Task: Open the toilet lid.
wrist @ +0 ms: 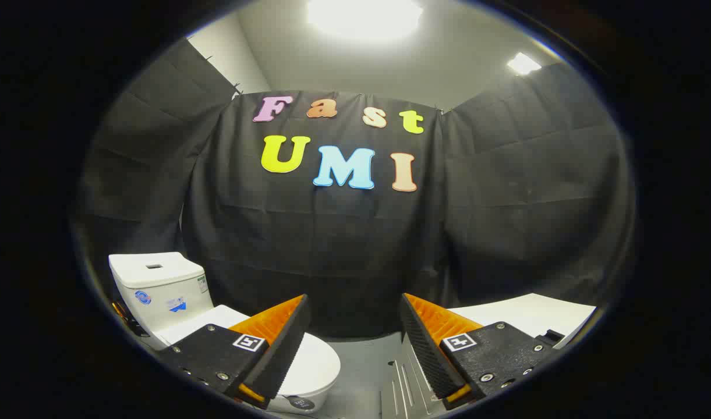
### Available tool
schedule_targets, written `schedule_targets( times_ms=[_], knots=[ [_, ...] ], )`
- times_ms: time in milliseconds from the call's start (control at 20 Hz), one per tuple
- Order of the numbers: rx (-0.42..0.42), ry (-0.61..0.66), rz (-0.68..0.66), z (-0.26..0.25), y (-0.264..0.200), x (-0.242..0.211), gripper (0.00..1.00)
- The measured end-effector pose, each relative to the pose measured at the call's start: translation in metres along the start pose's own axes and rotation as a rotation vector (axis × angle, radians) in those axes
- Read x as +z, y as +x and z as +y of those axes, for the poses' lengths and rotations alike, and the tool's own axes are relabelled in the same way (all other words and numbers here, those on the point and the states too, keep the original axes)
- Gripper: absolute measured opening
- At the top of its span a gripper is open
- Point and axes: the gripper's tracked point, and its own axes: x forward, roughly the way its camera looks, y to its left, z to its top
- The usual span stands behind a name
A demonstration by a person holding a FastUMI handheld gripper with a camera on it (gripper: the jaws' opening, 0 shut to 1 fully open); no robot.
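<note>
A white toilet stands low on the left, its tank [160, 288] against the black cloth wall. The lid [314, 364] lies flat and closed over the bowl, partly hidden behind my left finger [282, 343]. My gripper [355, 311] hovers above and to the right of the toilet, open wide, with nothing between its fingers. The right finger [425, 343] is over the grey floor, apart from the toilet.
Grey floor [361, 366] lies between the fingers. A ribbed metal piece [402, 384] sits on the floor under the right finger. A white flat surface [530, 314] reaches in from the right. Black cloth walls close the booth on three sides.
</note>
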Motion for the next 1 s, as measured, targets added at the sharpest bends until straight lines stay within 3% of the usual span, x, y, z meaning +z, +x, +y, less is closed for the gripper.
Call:
schedule_targets(
  times_ms=[1000],
  knots=[
    [-0.043, 0.034, -0.024, -0.014, -0.002, 0.001, 0.95]
  ],
)
